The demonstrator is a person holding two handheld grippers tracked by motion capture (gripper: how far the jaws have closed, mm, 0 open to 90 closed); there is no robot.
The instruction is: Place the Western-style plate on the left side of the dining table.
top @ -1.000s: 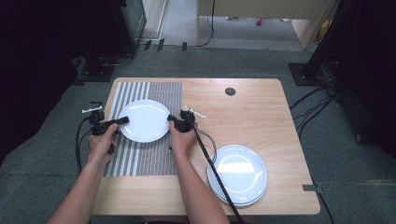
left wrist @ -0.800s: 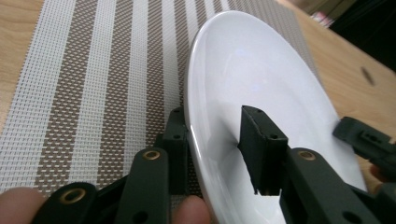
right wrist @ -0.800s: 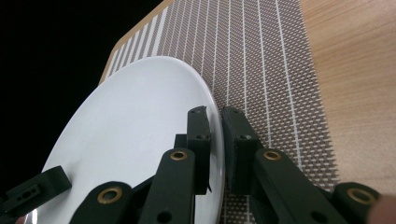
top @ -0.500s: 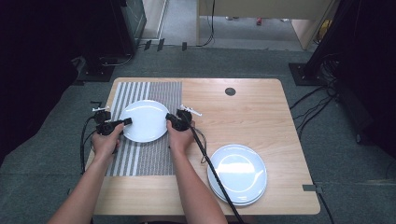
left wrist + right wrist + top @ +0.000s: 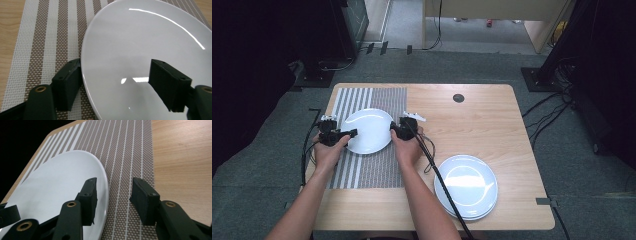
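Now the plate point(image 5: 369, 131) lies on the striped mat point(image 5: 377, 165).
Your left gripper point(image 5: 353, 133) and right gripper point(image 5: 393, 128) have just been opening, jaws astride its rim, gripping nothing; withdrawing remains.

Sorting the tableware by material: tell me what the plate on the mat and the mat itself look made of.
Plate: probably glazed ceramic or porcelain, white and glossy, with sharp light streaks reflected on it; melamine can't be ruled out.
Mat: apparently woven vinyl or plastic mesh, matte, with an open grid weave in brown and white stripes.
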